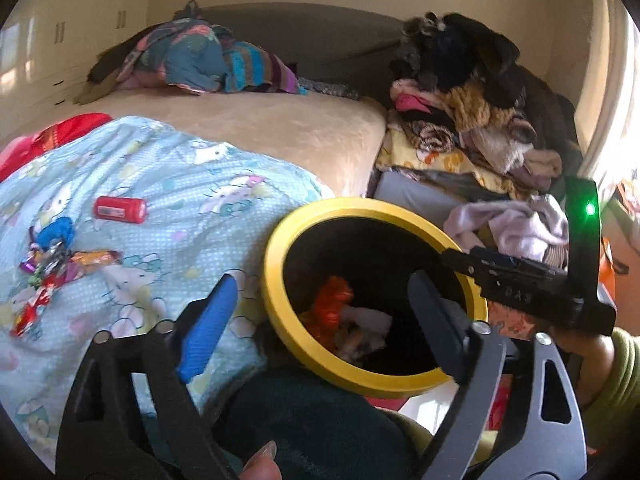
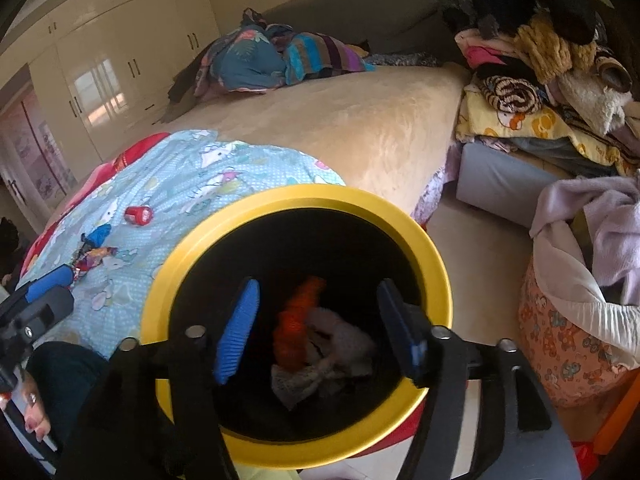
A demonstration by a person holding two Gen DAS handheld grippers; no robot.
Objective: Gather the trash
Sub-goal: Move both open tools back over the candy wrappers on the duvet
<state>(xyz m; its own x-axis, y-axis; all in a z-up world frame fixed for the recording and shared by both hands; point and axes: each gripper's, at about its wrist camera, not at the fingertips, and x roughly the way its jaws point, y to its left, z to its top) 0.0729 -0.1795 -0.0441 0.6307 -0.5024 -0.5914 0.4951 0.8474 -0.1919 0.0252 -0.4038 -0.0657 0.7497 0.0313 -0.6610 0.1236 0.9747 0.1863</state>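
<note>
Right wrist view: bed (image 2: 360, 128) with cartoon-print blanket (image 2: 172, 188), yellow-rimmed bin (image 2: 438, 280) beside it, right gripper (image 2: 316, 330) over bin mouth, jaws spread, empty, left gripper (image 1: 320, 322) jaws spread at bin rim, orange trash (image 2: 298, 320) inside bin, red can (image 1: 119, 209) and wrappers (image 1: 60, 268) on blanket.

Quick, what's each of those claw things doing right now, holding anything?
Left gripper: open, holding nothing, beside the yellow-rimmed bin.
Right gripper: open, empty, over the bin.
</note>
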